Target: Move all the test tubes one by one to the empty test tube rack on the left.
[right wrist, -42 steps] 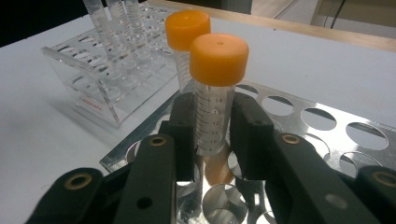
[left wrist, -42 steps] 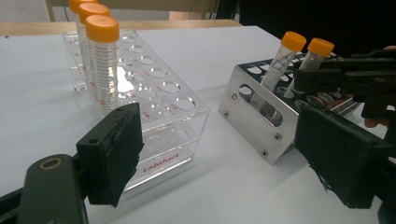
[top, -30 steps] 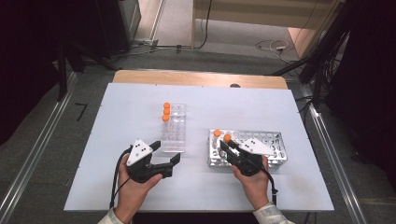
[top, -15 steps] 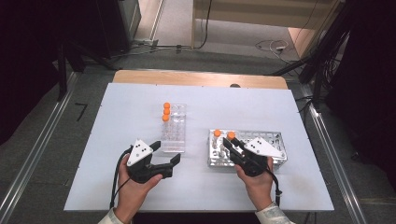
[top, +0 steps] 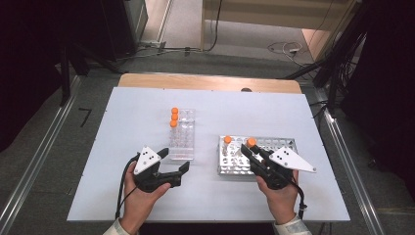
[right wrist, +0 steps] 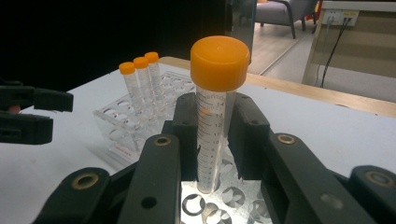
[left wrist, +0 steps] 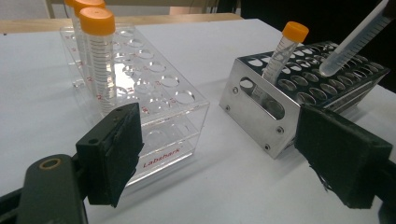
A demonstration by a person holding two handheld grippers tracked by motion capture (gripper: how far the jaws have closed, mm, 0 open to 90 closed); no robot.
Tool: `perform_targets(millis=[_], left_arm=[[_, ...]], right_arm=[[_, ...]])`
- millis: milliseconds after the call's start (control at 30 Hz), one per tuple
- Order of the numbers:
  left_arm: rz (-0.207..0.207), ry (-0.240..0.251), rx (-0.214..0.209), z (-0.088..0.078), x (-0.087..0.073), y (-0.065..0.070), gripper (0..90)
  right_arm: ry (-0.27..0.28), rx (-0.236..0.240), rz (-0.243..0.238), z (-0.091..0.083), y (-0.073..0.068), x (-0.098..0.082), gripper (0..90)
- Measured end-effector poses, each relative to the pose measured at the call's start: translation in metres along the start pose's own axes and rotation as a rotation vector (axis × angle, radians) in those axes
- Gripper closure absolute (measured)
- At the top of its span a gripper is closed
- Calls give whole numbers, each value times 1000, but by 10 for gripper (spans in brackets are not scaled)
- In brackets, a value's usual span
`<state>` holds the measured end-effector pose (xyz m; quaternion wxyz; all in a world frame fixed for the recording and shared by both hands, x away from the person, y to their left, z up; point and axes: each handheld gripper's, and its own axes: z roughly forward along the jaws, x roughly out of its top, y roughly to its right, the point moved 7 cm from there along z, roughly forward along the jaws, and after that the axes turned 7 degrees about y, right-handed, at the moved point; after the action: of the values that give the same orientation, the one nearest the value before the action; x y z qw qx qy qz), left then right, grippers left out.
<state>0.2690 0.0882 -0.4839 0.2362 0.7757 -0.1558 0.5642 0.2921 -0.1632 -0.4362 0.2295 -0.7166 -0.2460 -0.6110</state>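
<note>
High view: we work at a white table (top: 122,196) on grey floor (top: 44,161). Our right gripper (top: 250,149) clamps an orange-capped tube (right wrist: 212,116) above the metal rack (top: 284,143); our left gripper (top: 173,166) rests, jaws apart.

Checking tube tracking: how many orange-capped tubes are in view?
5. Three stand in a row in the clear rack, at and. One stands in the metal rack at. One is held in the right gripper above that rack.
</note>
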Motion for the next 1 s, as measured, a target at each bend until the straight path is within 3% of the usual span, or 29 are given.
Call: perform_targets(millis=[400,1000], left_arm=[[4,10,-4,-1,1,2,158],[7,17,-18,-3,3,7,169]], right_arm=[[-15,41,-14,-12,-11,-5,719],[-60,122,-42,-7,-39,-19,719]])
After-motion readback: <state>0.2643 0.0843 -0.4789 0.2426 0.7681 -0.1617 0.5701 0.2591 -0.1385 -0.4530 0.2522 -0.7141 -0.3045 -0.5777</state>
